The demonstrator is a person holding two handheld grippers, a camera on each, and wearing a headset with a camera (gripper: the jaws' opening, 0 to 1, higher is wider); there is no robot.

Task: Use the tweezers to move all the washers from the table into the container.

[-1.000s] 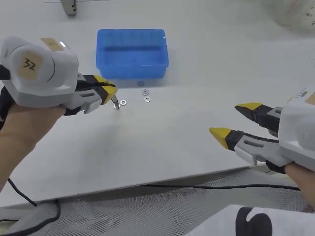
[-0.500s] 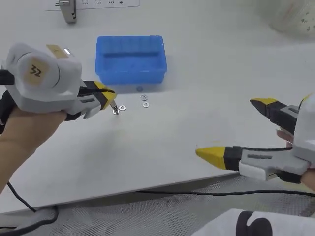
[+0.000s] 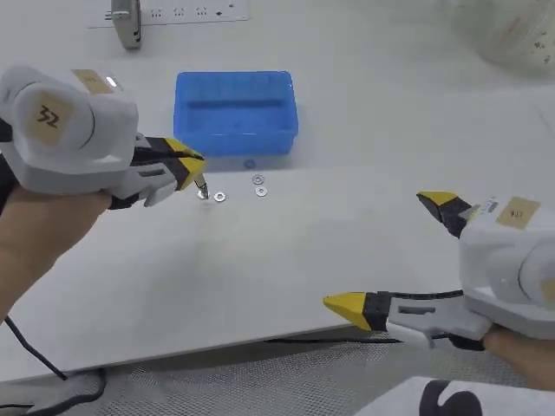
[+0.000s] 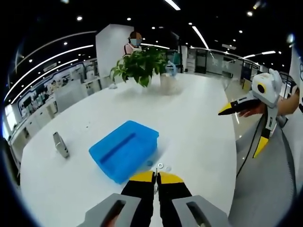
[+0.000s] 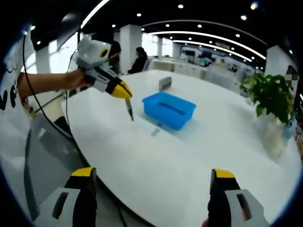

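The right gripper has opened wider over the near table edge.

The container is a shallow, open-topped rectangular tub of blue plastic. It stands upright on the white table, well back from the near edge. Three small silver washers lie flat on the table just in front of the tub's near wall, close together but apart from each other. A fourth small ring, tinted blue, lies just beside that wall. The tweezers are thin and metal. They are clamped between the closed jaws of the left gripper, tips pointing down at the table just beside the leftmost washer.
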